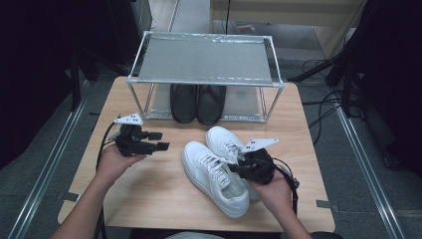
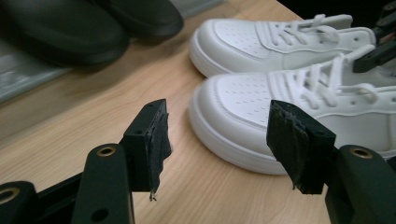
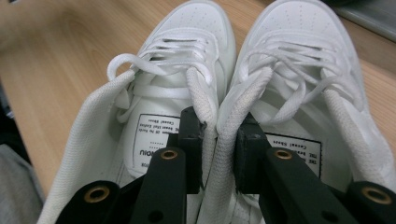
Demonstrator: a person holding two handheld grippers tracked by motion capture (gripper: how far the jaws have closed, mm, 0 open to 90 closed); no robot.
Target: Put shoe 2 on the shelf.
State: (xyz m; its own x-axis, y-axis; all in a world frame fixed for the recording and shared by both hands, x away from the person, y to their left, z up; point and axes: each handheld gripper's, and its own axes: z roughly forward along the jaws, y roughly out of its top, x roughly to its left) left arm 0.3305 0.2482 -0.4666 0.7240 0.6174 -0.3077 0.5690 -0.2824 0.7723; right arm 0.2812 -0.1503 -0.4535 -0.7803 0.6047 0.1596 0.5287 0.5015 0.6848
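Observation:
A pair of white sneakers (image 1: 211, 172) lies side by side on the wooden table, toes pointing toward the rack. My right gripper (image 1: 235, 168) reaches into them from the heel end. In the right gripper view its jaws (image 3: 219, 140) are shut on the two inner collar walls, one jaw inside each sneaker (image 3: 187, 42), pinching the pair together. My left gripper (image 1: 160, 141) hovers over the table left of the sneakers, pointing at them. Its jaws (image 2: 217, 140) stand open with nothing between them, and the sneakers' toes (image 2: 243, 102) lie just beyond.
A metal two-tier shoe rack (image 1: 204, 57) stands at the table's far edge. A pair of black shoes (image 1: 196, 102) sits on its lower shelf, also in the left gripper view (image 2: 60, 32). Bare tabletop (image 1: 149, 191) stretches along the near left side.

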